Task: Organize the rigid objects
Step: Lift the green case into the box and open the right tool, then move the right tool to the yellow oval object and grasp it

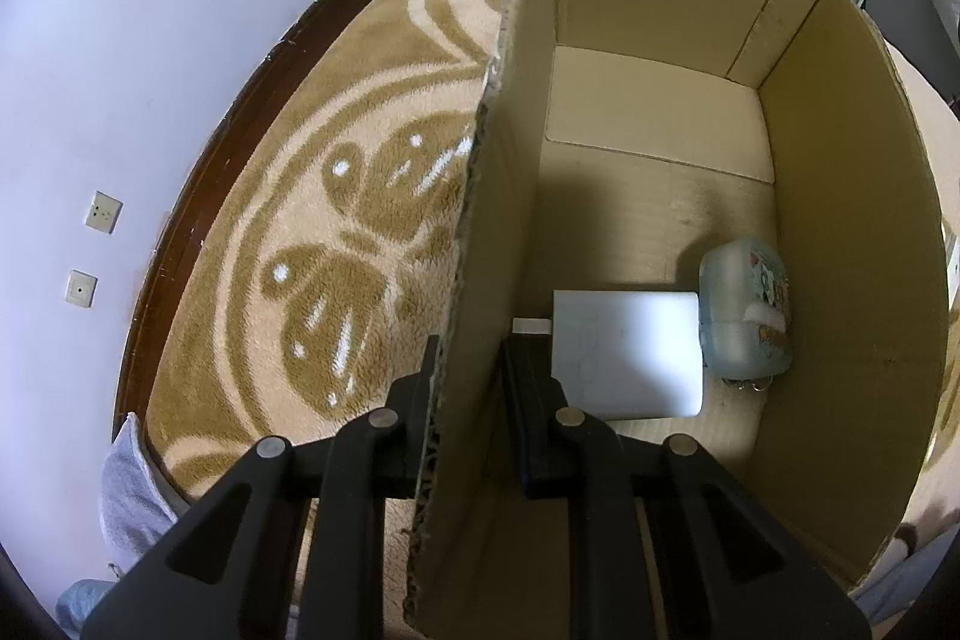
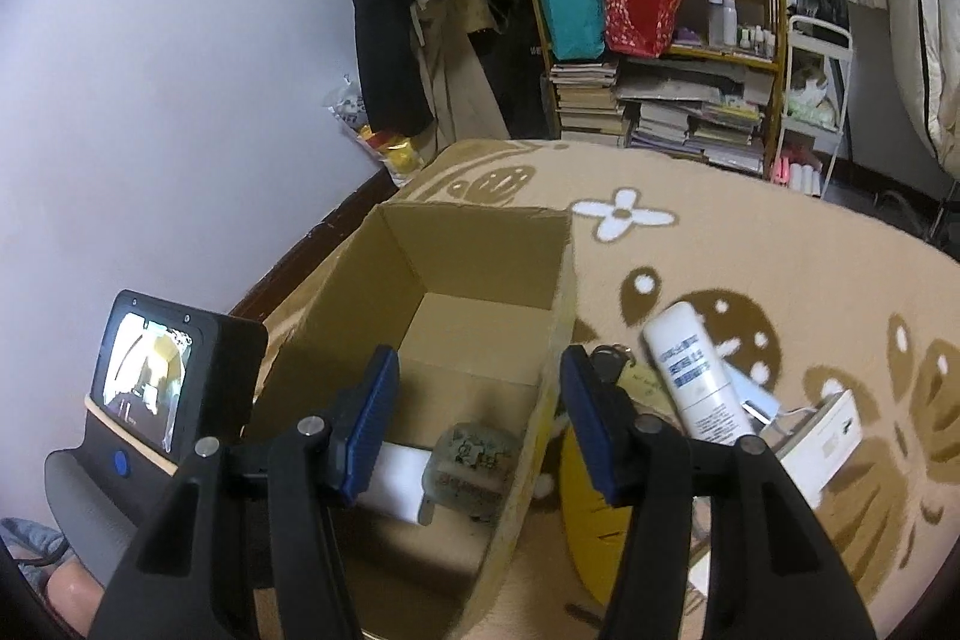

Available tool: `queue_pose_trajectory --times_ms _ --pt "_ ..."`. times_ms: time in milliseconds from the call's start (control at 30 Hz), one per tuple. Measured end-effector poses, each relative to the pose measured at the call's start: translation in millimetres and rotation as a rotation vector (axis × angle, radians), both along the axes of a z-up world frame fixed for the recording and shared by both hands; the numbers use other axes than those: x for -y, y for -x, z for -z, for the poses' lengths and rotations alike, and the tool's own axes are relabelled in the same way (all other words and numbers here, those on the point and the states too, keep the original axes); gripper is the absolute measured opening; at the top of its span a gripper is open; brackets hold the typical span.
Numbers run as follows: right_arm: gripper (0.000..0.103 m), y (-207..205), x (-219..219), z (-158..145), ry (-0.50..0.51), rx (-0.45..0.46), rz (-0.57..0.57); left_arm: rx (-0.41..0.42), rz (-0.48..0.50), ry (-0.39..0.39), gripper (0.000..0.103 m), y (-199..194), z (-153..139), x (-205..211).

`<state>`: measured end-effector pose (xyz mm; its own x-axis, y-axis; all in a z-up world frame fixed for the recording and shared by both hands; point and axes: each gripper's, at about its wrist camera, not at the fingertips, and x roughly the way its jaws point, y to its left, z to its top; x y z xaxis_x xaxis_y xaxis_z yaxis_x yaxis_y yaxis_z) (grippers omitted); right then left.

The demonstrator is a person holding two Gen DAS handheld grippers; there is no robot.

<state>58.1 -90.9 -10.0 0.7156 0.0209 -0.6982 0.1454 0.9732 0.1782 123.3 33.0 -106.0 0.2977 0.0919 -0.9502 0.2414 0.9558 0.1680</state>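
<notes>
From the left wrist view, the left gripper [image 1: 468, 370] is seen clamped narrowly on the near left wall of an open cardboard box [image 1: 852, 232], one finger outside and one inside. The box stands on a beige patterned carpet [image 1: 312, 244]. On the box floor, a white rectangular block [image 1: 627, 352] lies close to the gripped wall, and a pale blue translucent container [image 1: 744, 310] with a printed label is set touching its right end, against the right wall. The far half of the box floor is left free. Left of the box, the carpet runs open up to a dark wooden edge [image 1: 198, 196] along the wall.

From the right wrist view, the right gripper [image 2: 480, 424] is held partly open above the box's right wall [image 2: 540, 400], which passes between its blue pads [image 2: 375, 424] untouched. Nothing is gripped. Outside that wall, a white tube with blue print [image 2: 696, 382], a yellow flat object [image 2: 591, 508], a white small box [image 2: 822, 442] and a key ring [image 2: 609, 361] are crowded together on the carpet. Beyond them, open carpet extends to a bookshelf [image 2: 660, 40].
</notes>
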Motion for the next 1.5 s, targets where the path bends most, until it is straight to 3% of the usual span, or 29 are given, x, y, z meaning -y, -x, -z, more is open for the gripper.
queue_pose_trajectory --times_ms 133,433,567,967,1233,1367,1500 --pt "0.061 5.0 8.4 -2.9 0.002 -0.006 0.017 0.001 0.0 0.0 0.017 0.2 -0.9 0.4" --pt "0.089 21.8 33.0 0.0 0.002 -0.007 0.099 0.002 0.0 -0.003 0.017 3.0 -1.3 2.0" --pt "0.092 27.1 43.0 7.7 0.0 -0.03 0.119 0.005 0.003 -0.009 0.017 3.9 -1.0 2.5" --pt "0.093 31.1 59.3 59.1 0.026 -0.193 0.141 0.008 0.008 -0.019 0.018 5.4 -1.7 3.5" --pt "0.093 35.0 57.9 81.7 -0.013 -0.197 0.12 0.01 0.01 -0.025 0.019 5.1 -1.3 3.8" --pt "0.077 36.5 59.1 94.6 -0.056 -0.205 0.109 0.01 0.01 -0.025 0.019 5.2 -1.2 3.9" --pt "0.072 37.7 60.3 103.4 -0.098 -0.205 0.099 0.01 0.01 -0.025 0.019 5.1 -1.1 3.9"
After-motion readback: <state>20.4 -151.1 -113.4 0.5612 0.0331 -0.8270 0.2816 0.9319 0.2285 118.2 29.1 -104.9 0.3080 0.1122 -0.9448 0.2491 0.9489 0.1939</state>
